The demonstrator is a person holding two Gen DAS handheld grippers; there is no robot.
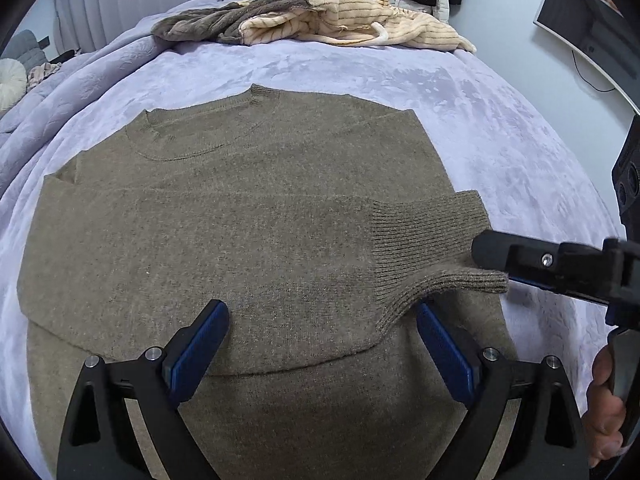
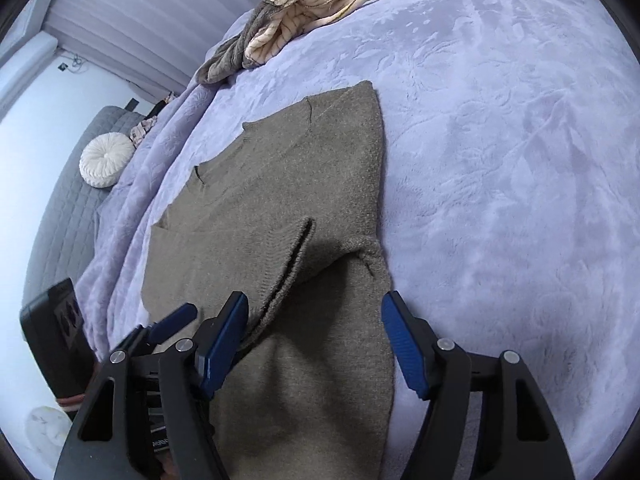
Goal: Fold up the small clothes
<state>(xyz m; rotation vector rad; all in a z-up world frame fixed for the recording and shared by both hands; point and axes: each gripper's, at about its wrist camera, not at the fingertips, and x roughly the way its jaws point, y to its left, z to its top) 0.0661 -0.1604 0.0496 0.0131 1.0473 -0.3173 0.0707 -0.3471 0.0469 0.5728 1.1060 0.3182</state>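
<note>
Your left gripper (image 1: 322,344) hovers low over the near half of the sweater (image 1: 240,220), its blue-padded jaws spread wide and holding nothing. Your right gripper (image 2: 316,344) comes in from the right side, tilted across the garment's right edge, its jaws also set wide apart. In the left wrist view its black fingers sit against the ribbed cuff (image 1: 436,248) at the sweater's right edge, and in the right wrist view the cuff's folded edge lies just beside the left pad, but neither view shows the pads closed on the knit. Your right hand (image 1: 606,408) wraps the handle at the near right.

The olive-brown knit sweater lies flat on the bed (image 1: 500,128), collar toward the far side and hem toward you. One sleeve is folded across the body from left to right, with its ribbed cuff reaching past the right edge and slightly lifted.

The bed carries a lavender plush blanket. At its far edge lies a heap of clothes (image 1: 320,20), cream striped and grey-brown, well apart from the sweater. A round white cushion (image 2: 106,160) rests on a grey quilted surface beyond the bed's left side, and a dark monitor (image 1: 588,28) hangs on the wall at far right.
</note>
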